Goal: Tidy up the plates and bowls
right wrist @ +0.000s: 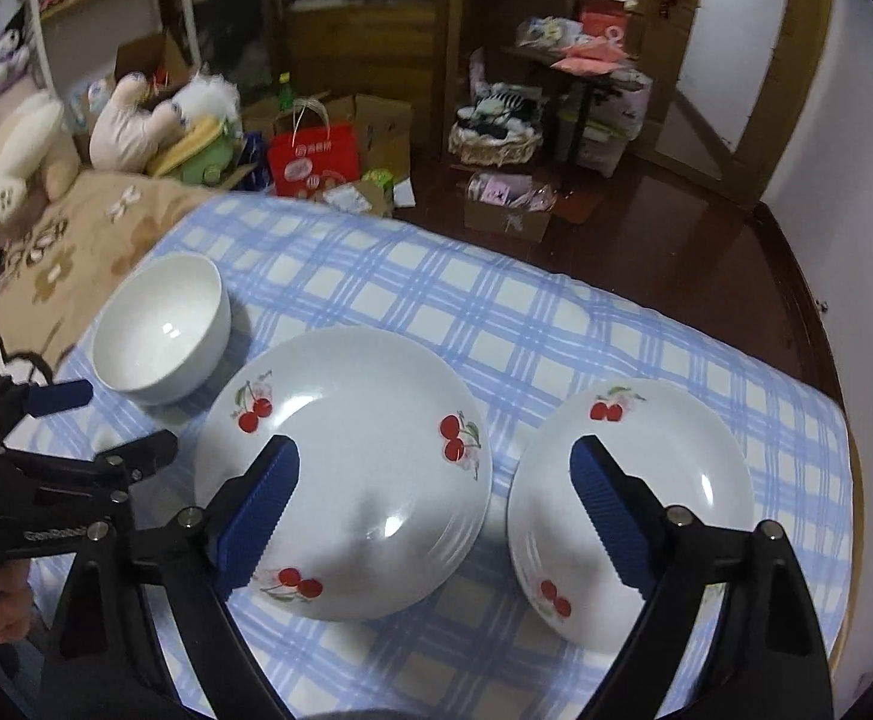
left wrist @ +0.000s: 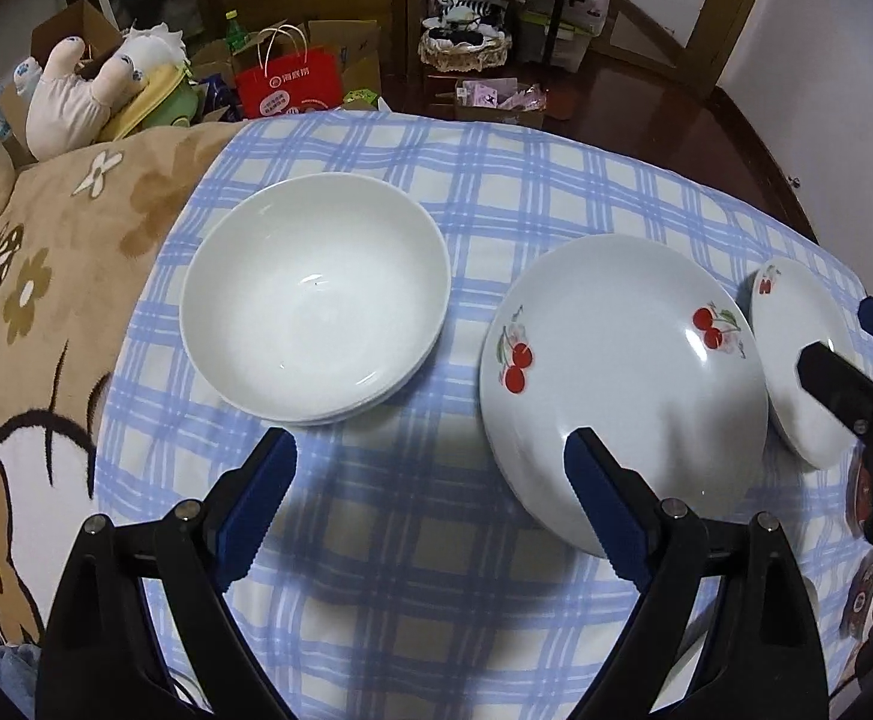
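- "GenRobot" in pale letters stands on the black left gripper (right wrist: 115,426).
- The red bag (left wrist: 289,84) carries white characters, too small to read.

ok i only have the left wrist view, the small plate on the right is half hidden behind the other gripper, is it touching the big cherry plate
Observer: No. The right wrist view shows a strip of checked cloth between the small plate and the big plate.
Operator: is the right gripper holding anything
Observer: No, the right gripper is open, with nothing gripped.
Operator: any more cherries on the big plate
Observer: Yes, a third cherry print at its near rim.
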Tool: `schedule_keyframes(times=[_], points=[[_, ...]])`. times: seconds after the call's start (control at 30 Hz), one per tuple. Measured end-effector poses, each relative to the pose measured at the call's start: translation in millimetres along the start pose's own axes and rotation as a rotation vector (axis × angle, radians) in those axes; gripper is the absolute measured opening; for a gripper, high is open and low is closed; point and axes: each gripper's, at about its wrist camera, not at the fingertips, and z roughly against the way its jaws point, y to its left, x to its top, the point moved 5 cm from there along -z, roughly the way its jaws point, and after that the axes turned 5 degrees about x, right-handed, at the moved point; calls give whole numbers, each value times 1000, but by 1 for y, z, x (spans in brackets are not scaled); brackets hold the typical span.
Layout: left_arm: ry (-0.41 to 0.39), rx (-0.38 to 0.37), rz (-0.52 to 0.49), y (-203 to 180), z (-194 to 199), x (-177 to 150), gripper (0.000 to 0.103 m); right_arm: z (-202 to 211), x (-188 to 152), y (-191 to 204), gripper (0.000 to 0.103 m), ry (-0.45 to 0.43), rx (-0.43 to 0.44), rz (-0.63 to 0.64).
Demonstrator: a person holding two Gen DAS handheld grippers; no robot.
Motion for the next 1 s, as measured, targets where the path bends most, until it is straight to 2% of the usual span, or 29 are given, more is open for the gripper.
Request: schedule_keyframes(times=[0.2, 0.27, 0.37, 0.5, 0.53, 0.57, 0.73, 0.87, 0.93, 1.0], points=[[23, -60, 13, -4, -6, 0, 90, -28, -1, -4, 84, 61, 20, 3], [40, -77, 14, -7, -8, -2, 90, -36, -3, -6, 72, 78, 31, -9], [56, -85, 10, -13, -11, -5, 90, -47, -5, -11, 62, 107, 30, -24], [75, -87, 2, -18, -17, -9, 90, -57, -6, -19, 55, 145, 34, -32], [80, -89, 2, -19, -18, -9, 89, -59, -5, -20, 51, 149, 37, -31], [86, -92, 1, -20, -20, -10, 88, -61, -5, -20, 43, 156, 45, -28], [120, -120, -2, -26, -28, -14, 79, -75, -5, -21, 22, 199, 58, -32], [130, -139, 2, -27, -36, -18, 67, -84, -8, -20, 15, 219, 56, -29], [139, -160, 5, -29, -41, -19, 58, -88, -11, -19, 12, 228, 57, -25], [153, -171, 10, -30, -47, -21, 43, -92, -13, -18, 9, 236, 59, -21]])
